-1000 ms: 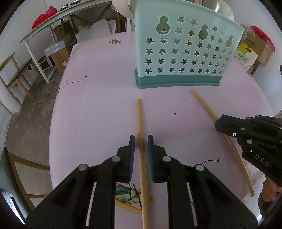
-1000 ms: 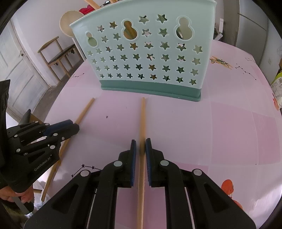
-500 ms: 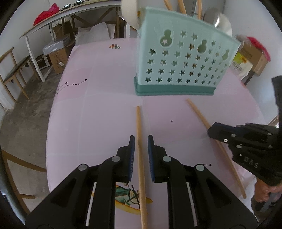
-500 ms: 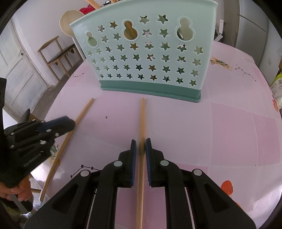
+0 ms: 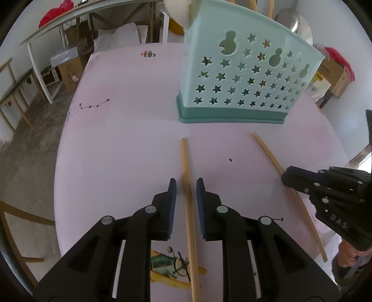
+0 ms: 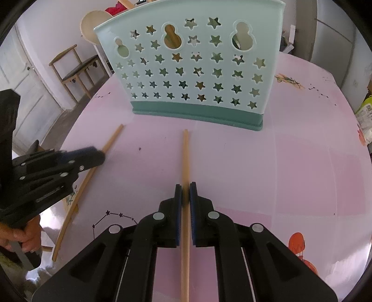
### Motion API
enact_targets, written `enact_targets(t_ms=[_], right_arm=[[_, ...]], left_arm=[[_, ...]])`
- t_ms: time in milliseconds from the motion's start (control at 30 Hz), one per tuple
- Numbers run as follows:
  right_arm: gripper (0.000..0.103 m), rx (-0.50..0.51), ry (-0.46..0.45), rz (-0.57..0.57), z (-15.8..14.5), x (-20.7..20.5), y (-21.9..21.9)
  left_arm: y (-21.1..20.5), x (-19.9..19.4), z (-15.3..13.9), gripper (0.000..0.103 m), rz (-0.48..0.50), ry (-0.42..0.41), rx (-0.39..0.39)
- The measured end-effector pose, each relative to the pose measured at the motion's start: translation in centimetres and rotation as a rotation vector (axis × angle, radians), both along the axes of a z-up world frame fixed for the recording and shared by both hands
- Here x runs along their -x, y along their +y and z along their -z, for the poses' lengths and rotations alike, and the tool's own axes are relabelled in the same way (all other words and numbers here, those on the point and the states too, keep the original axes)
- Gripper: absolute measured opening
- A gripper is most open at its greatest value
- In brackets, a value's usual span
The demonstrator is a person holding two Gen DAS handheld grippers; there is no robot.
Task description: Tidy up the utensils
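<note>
Two wooden chopsticks lie on the pink table (image 5: 127, 151) in front of a mint-green utensil holder (image 5: 244, 76) with star cut-outs. My left gripper (image 5: 186, 183) straddles the left chopstick (image 5: 184, 158). Its jaws are opening, with a gap on each side of the stick. My right gripper (image 6: 185, 185) is closing on the right chopstick (image 6: 185, 153), and its pads sit against the stick. In the right wrist view the holder (image 6: 193, 76) stands upright just beyond the chopstick's tip. The left gripper (image 6: 93, 156) shows there over the left chopstick (image 6: 114, 139).
Wooden handles (image 5: 269, 9) stick up from the holder. A wooden chair (image 6: 74, 67) stands beyond the table's left edge, and cardboard boxes (image 5: 69, 69) sit on the floor. A person's hand (image 6: 21, 234) grips the left tool at the near table edge.
The right jaws have narrowed onto their chopstick. The left jaws stand slightly wider, and the left view has pulled back and swung a little, so the holder looks farther off.
</note>
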State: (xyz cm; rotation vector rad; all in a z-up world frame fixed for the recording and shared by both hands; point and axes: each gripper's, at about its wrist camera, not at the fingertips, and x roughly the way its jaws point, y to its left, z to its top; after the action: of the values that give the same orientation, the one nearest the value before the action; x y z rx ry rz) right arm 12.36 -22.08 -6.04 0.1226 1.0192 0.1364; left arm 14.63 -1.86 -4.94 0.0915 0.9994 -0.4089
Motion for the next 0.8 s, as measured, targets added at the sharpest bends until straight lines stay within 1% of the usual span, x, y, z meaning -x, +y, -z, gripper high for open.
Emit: enact_targets(t_ms=[100,200,367,433,500,533,600,700,767,800], right_arm=[[0.008,0.008,0.001,-0.011,0.0,-0.3,0.1],[0.008,0.025,-0.001,-0.022,-0.1,-0.9,0.5],[0.007,0.062,-0.017,-0.043,-0.2,-1.9,1.3],[0.007,0.064,-0.022,-0.045,-0.2,-2.0,1.4],[0.007,0.045,-0.03,-0.037,-0.6,-1.9,1.1],[0.007,0.032,-0.045,-0.035,-0.9,-1.8,1.0],[0.007,0.003,-0.1,-0.027,-2.6,-1.3,0.5],[0.007,-0.032,-0.215,-0.001,-6.4,-0.3,-0.5],[0.007,-0.05,-0.306,0.025,-9.3,0.4,-1.4],[0.007,-0.053,-0.338,0.034,-10.3,0.7,-1.7]], left_arm=[[-0.8,-0.3,0.0,0.015,0.001,-0.018,-0.036],[-1.2,-0.6,0.0,0.007,-0.012,-0.033,-0.063],[-0.9,-1.0,-0.1,0.005,-0.03,-0.041,-0.046],[-0.9,-0.9,-0.1,0.005,-0.033,-0.049,-0.044],[-0.9,-0.9,-0.1,0.005,-0.034,-0.054,-0.041],[-0.8,-0.9,-0.1,0.005,-0.036,-0.054,-0.037],[-0.7,-0.9,-0.1,0.005,-0.038,-0.054,-0.029],[-0.5,-1.0,0.0,0.005,-0.043,-0.052,-0.016],[-0.4,-1.2,0.0,0.005,-0.047,-0.047,0.001],[-0.2,-1.3,0.0,0.005,-0.05,-0.043,0.018]])
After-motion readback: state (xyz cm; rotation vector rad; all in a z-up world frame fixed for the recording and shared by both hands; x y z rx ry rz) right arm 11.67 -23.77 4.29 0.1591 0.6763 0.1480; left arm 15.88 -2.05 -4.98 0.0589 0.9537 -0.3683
